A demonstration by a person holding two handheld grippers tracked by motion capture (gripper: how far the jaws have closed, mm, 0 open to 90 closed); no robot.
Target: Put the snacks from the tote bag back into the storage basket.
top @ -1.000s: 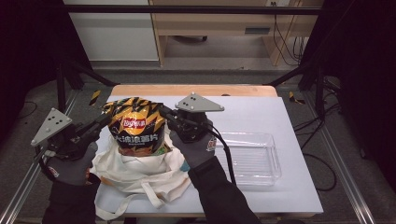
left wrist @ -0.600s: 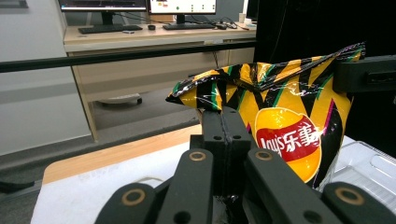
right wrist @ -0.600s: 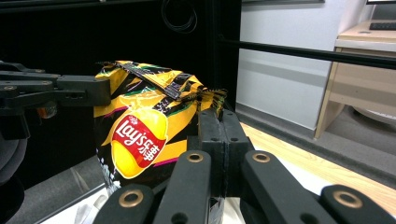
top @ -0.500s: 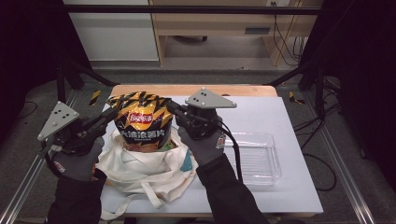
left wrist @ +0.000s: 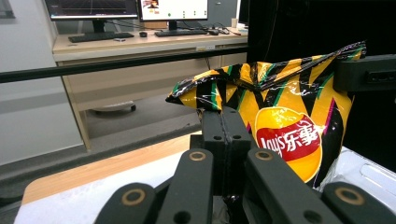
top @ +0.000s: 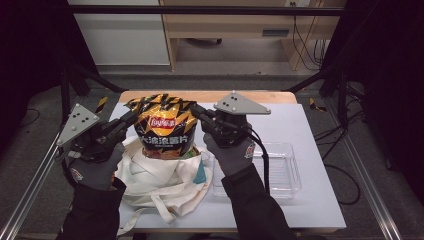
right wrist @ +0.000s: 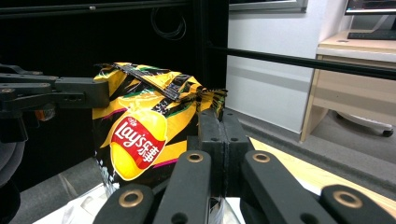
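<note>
We see both claws, left claw (top: 131,117) and right claw (top: 196,111), pinching the chip bag (top: 165,127); high view adds cloth bag (top: 160,175), bag's base hidden.

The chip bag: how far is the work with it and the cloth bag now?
Done: both grippers have the chip bag, the left gripper shut on its left edge, the right gripper on its right edge. In hand: the chip bag is held upright, its bottom in the mouth of the white cloth bag. Whether it goes in or comes out, this moment alone cannot tell. Left: finishing that move and letting go. The clear tray holds nothing.
</note>
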